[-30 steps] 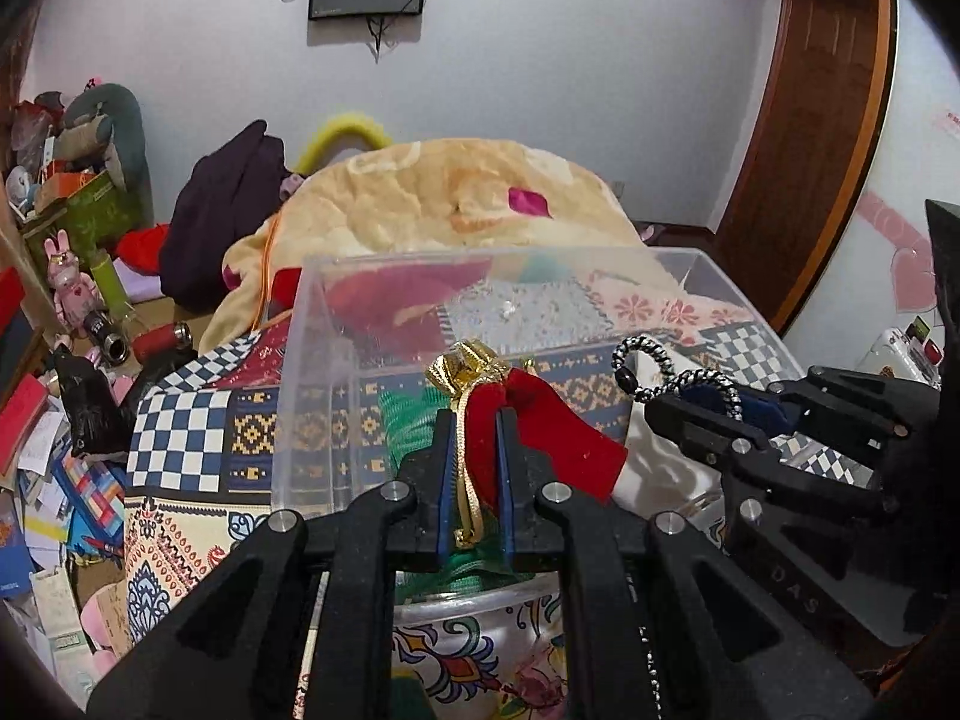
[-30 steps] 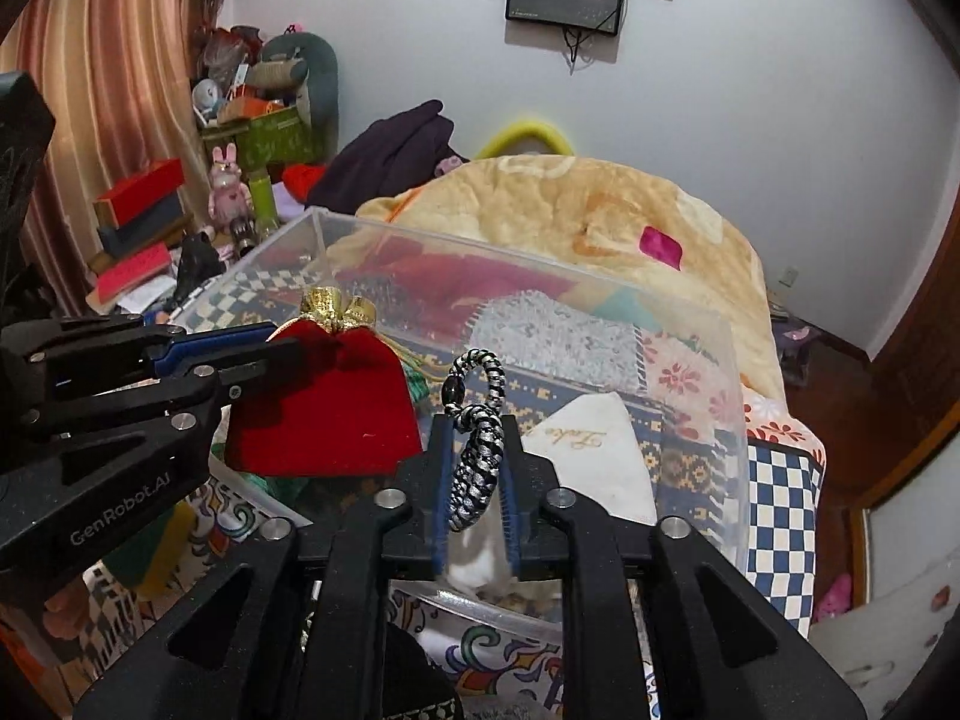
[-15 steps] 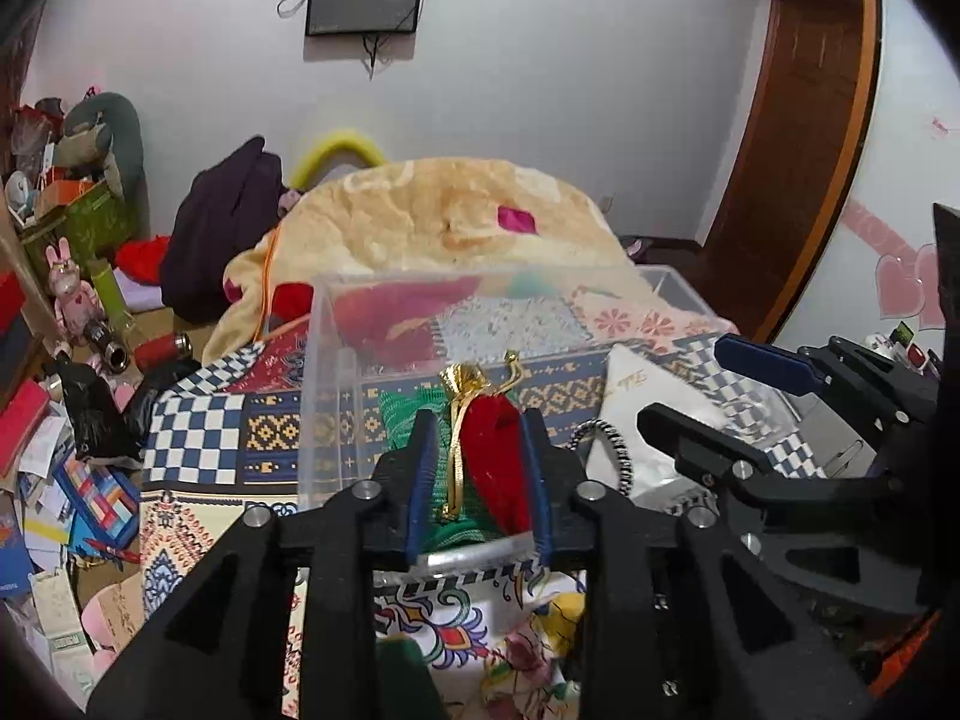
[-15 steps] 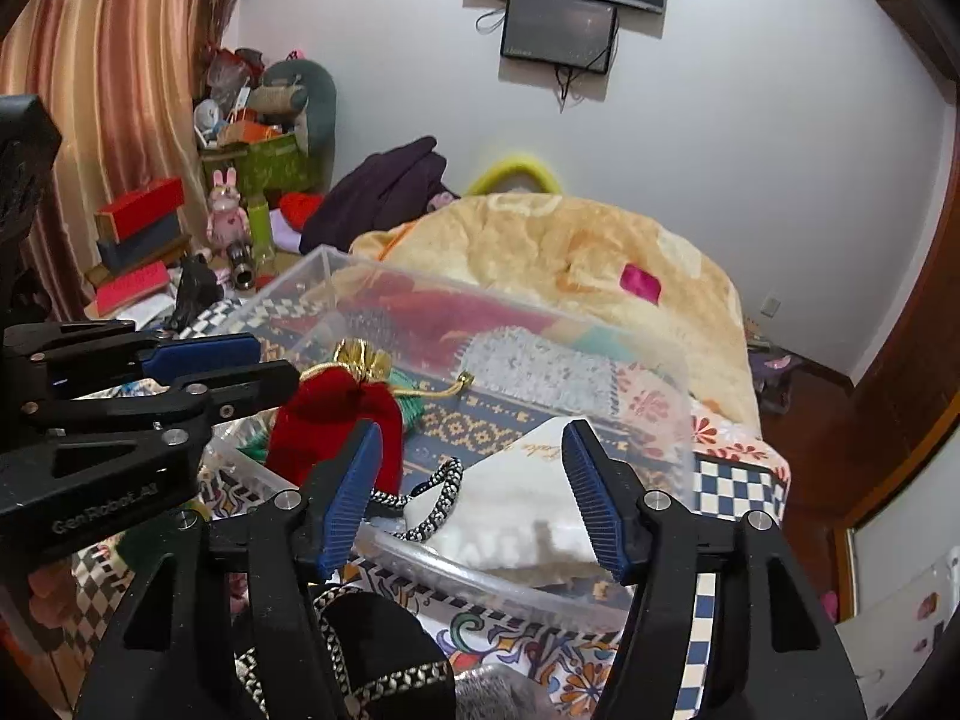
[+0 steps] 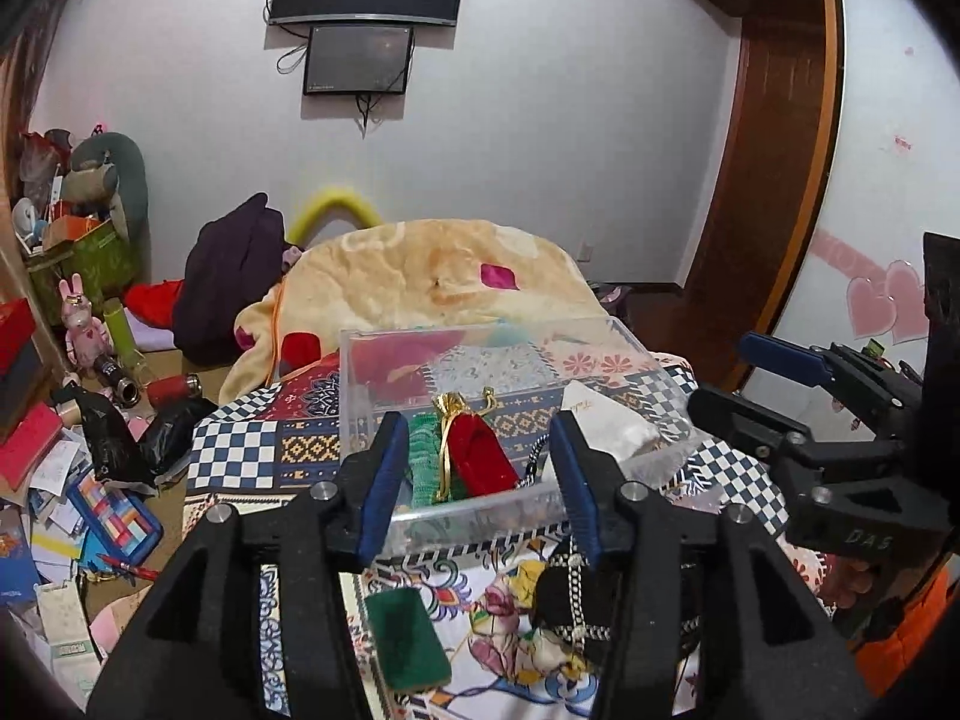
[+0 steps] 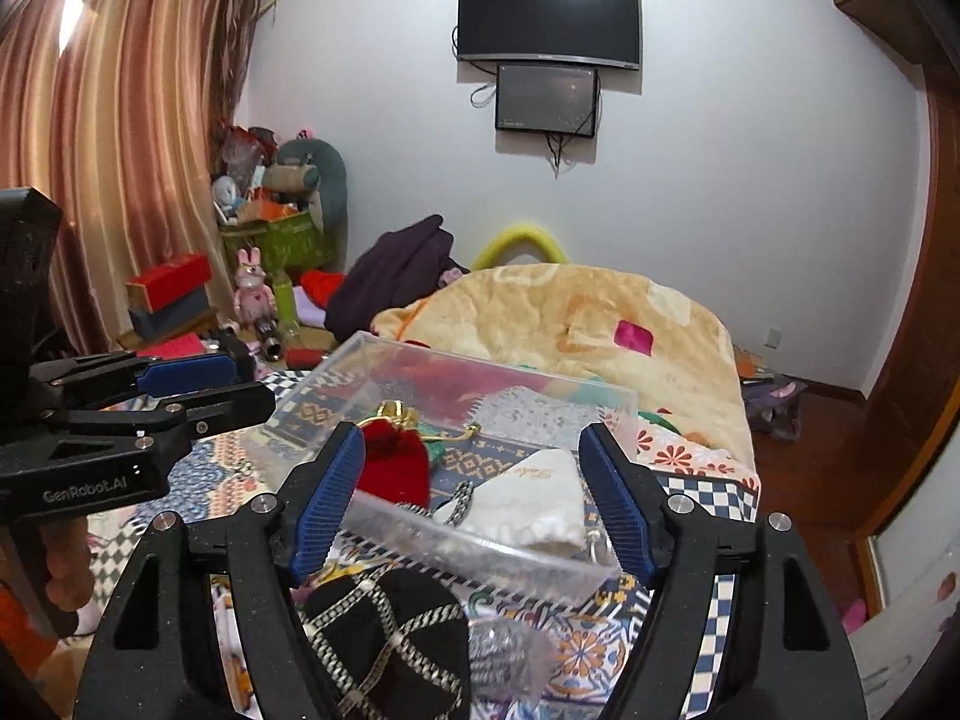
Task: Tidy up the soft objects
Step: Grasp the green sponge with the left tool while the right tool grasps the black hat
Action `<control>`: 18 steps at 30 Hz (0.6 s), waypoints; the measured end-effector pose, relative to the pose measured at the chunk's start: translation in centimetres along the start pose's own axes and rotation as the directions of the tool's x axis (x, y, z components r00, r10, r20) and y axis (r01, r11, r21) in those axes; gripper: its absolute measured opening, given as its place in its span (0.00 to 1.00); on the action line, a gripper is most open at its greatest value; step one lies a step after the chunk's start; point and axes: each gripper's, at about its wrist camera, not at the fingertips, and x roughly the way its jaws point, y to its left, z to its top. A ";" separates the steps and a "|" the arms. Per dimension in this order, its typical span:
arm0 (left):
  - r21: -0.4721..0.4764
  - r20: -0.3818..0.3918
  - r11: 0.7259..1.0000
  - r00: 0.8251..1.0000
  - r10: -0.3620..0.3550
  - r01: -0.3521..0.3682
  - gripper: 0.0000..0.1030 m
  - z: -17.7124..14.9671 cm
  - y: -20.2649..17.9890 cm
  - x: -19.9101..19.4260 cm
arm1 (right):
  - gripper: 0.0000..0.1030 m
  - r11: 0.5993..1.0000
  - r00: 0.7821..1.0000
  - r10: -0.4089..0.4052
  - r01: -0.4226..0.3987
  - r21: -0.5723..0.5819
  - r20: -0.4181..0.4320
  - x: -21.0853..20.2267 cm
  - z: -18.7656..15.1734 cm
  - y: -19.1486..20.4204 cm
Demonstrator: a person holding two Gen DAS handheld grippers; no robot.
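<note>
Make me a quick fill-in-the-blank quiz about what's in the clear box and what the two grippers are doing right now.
1. The red velvet pouch lies inside the clear plastic ____.
2. The pouch's drawstring is ____ in colour.
3. The left gripper and the right gripper, jaws opening, hold ____.
4. The black cap with checkered trim lies ____ the box, on the patterned bedspread.

Missing words: box; gold; nothing; outside
</note>
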 end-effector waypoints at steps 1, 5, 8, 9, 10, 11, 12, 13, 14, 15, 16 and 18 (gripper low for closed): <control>0.002 0.002 1.000 1.000 0.004 -0.004 0.51 -0.3 -0.1 -0.3 | 0.71 1.000 1.000 0.005 -0.005 0.002 0.003 -0.2 -0.3 0.1; 0.010 -0.007 1.000 1.000 0.016 -0.016 0.54 -1.4 0.1 -0.9 | 0.72 1.000 1.000 0.017 -0.017 0.010 -0.012 -0.6 -1.8 0.3; -0.002 -0.029 1.000 0.999 0.023 -0.023 0.58 -2.5 0.5 -0.7 | 0.72 1.000 0.999 0.024 -0.023 0.021 -0.043 -0.3 -3.0 0.3; -0.010 -0.042 1.000 0.999 0.021 -0.022 0.58 -3.0 0.7 -0.6 | 0.72 0.999 0.998 0.027 -0.025 0.029 -0.060 0.0 -3.6 0.3; -0.021 -0.058 1.000 0.998 0.020 -0.021 0.58 -3.6 0.9 -0.3 | 0.72 0.999 0.997 0.031 -0.028 0.037 -0.072 0.1 -4.0 0.2; -0.031 -0.071 0.999 0.997 0.019 -0.021 0.58 -4.0 1.1 -0.1 | 0.72 0.998 0.996 0.037 -0.033 0.048 -0.087 0.3 -4.5 0.2; -0.041 -0.086 0.999 0.996 0.020 -0.023 0.58 -4.5 1.3 0.2 | 0.72 0.997 0.994 0.044 -0.037 0.062 -0.101 0.5 -5.0 0.2; -0.051 -0.101 0.998 0.995 0.024 -0.029 0.58 -5.1 1.6 0.6 | 0.72 0.996 0.992 0.051 -0.042 0.078 -0.118 0.8 -5.5 0.2; -0.055 -0.111 0.998 0.993 0.032 -0.038 0.58 -5.6 1.8 0.8 | 0.72 0.995 0.989 0.057 -0.046 0.087 -0.134 1.1 -6.0 0.2; -0.058 -0.120 0.997 0.992 0.043 -0.050 0.58 -6.2 2.0 1.0 | 0.72 0.994 0.987 0.061 -0.047 0.096 -0.151 1.4 -6.5 0.2; -0.066 -0.129 0.996 0.990 0.050 -0.059 0.58 -6.7 2.2 1.2 | 0.72 0.994 0.984 0.064 -0.047 0.102 -0.168 1.7 -7.0 0.1; -0.090 -0.146 0.994 0.988 0.046 -0.060 0.58 -7.6 2.7 1.7 | 0.72 0.993 0.979 0.070 -0.050 0.109 -0.193 2.2 -7.6 0.2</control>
